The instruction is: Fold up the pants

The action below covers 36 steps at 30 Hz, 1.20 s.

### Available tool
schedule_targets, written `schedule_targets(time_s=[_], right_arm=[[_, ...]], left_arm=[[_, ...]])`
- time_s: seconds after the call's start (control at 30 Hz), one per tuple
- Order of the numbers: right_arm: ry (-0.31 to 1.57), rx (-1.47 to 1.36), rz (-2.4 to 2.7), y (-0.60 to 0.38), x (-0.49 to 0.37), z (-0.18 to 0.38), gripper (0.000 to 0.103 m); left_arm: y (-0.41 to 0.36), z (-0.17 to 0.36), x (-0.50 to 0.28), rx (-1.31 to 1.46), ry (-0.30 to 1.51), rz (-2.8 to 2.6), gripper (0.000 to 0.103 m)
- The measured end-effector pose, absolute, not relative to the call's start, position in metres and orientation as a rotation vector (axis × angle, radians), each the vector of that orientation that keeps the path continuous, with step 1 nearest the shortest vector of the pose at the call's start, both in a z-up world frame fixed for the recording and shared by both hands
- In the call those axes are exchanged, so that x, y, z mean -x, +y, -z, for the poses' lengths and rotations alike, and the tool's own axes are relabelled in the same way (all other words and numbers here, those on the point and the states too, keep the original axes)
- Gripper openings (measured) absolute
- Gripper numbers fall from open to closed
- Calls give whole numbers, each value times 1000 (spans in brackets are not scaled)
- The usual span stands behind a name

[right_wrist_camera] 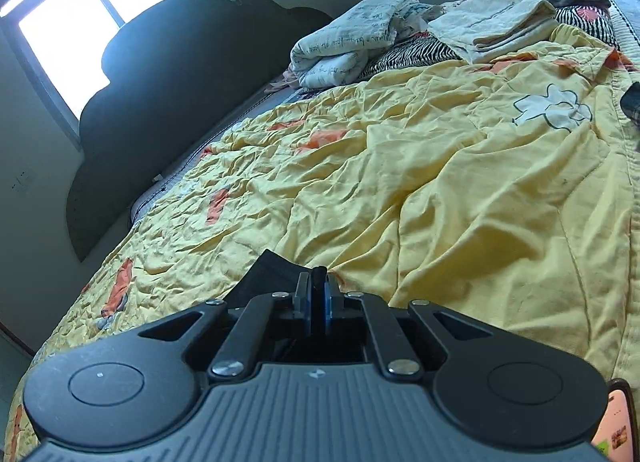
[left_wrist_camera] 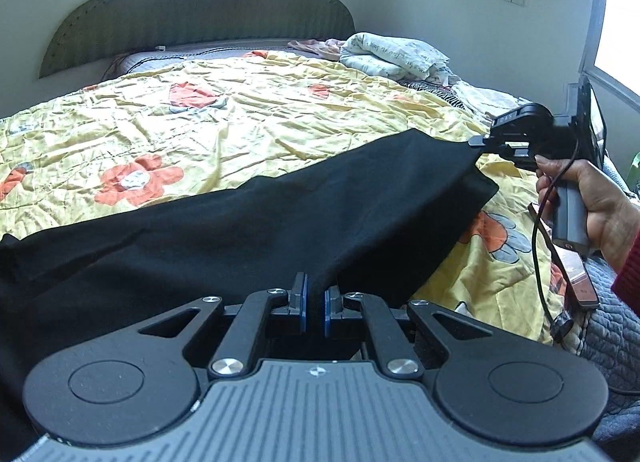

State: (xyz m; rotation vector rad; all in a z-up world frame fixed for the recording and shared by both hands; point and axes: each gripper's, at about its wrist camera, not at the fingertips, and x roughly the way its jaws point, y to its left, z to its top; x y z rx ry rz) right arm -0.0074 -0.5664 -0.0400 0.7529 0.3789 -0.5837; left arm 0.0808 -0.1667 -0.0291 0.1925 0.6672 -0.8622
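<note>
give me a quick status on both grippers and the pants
Left gripper shut on black pants. Right gripper shut on another edge, fabric stretched between them above yellow quilt. Nothing in the way; folded laundry far off by the headboard.

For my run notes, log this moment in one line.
left tongs: shut on pants | right tongs: shut on pants | pants stretched over quilt

The left gripper (left_wrist_camera: 316, 296) was clamped tight; at two o'clock, a hand (left_wrist_camera: 592, 206) held the right gripper (left_wrist_camera: 478, 141), also clamped.
</note>
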Motion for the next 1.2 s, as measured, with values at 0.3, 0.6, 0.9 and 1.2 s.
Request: schedule_targets(time_s=[0.3,0.6,0.9,1.2], right_arm=[[417,-670,624,-560,27,40,6],[484,-601,657,-556,28,48,6],[560,-542,669,-553,22,55,15],[467,-563,485,-531,40,30,19]], left_arm=[[-172,38,-77,-245,687,881,7],[-174,44,-74,-288,695,888,7],[-174,43,-77,-257,753,901,22],[-174,9,-70,-150,664,922,50]])
